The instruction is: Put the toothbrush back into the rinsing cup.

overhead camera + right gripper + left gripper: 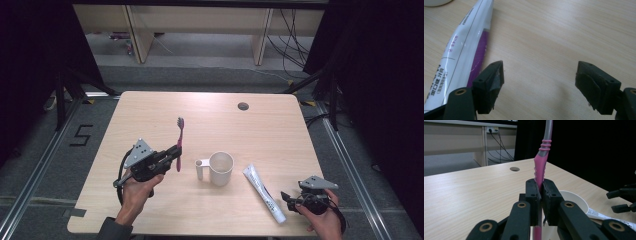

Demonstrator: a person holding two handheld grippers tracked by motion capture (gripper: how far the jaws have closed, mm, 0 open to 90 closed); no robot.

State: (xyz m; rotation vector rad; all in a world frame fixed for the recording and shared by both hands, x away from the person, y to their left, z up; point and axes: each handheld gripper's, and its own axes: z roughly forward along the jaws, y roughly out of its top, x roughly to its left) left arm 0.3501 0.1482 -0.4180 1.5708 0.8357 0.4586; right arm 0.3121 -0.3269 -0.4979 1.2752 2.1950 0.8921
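My left gripper point(172, 154) is shut on a pink and grey toothbrush point(179, 142), gripped low on its handle and held upright above the table, bristles at the top. Seen from the left gripper view, the toothbrush point(541, 167) rises between the pressed jaws. A white mug point(220, 168) with its handle to the left stands just right of that gripper; its rim point(574, 197) lies behind the jaws. A white and purple toothpaste tube point(263, 192) lies flat to the mug's right. My right gripper point(286, 196) stands open beside the tube point(461, 57), near the table's front right edge, with bare wood between its fingers.
The light wooden table point(150, 115) has a round cable hole point(243, 106) near its far edge. Black curtains flank both sides, and desk legs and cables stand on the floor beyond the table.
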